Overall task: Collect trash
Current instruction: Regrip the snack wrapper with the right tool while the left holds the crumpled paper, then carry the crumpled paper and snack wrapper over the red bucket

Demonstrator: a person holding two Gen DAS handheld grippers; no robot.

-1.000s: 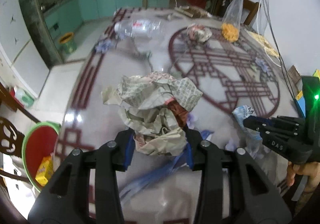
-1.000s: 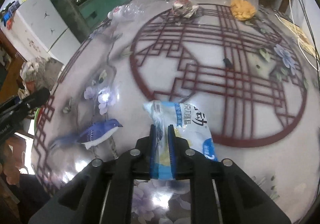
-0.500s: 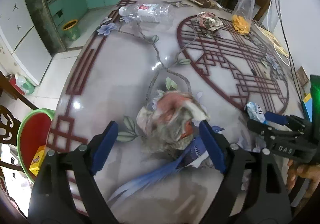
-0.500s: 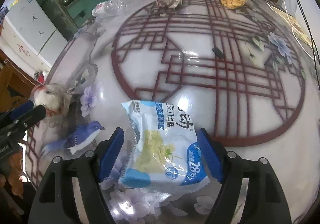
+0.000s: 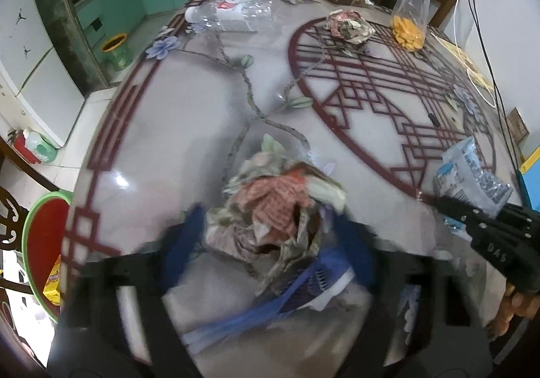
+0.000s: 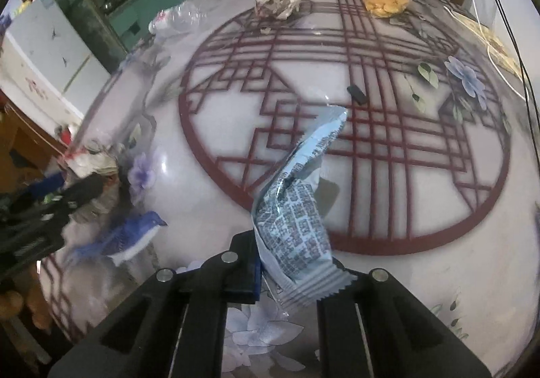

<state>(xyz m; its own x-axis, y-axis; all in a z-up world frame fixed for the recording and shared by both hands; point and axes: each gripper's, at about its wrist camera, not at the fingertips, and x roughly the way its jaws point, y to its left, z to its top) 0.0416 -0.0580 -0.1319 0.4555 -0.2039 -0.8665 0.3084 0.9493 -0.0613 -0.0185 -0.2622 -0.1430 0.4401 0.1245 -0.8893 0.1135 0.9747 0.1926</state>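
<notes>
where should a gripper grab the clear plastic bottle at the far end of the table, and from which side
Grip the plastic bottle across its round body near the middle, coming down from above. It lies on its side on the table, cap toward the left edge in the left wrist view, so fingers can straddle its width. The thin, crumpled-looking wall will probably give, so close gently; the stiffer neck by the cap is a fallback.

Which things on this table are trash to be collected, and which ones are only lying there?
Trash to collect:
- crumpled newspaper ball
- pale blue plastic snack wrapper
- second crumpled paper ball
- empty clear plastic bottle

Probably just lying about:
- clear plastic bag of orange snacks
- small black object
- white cable
</notes>
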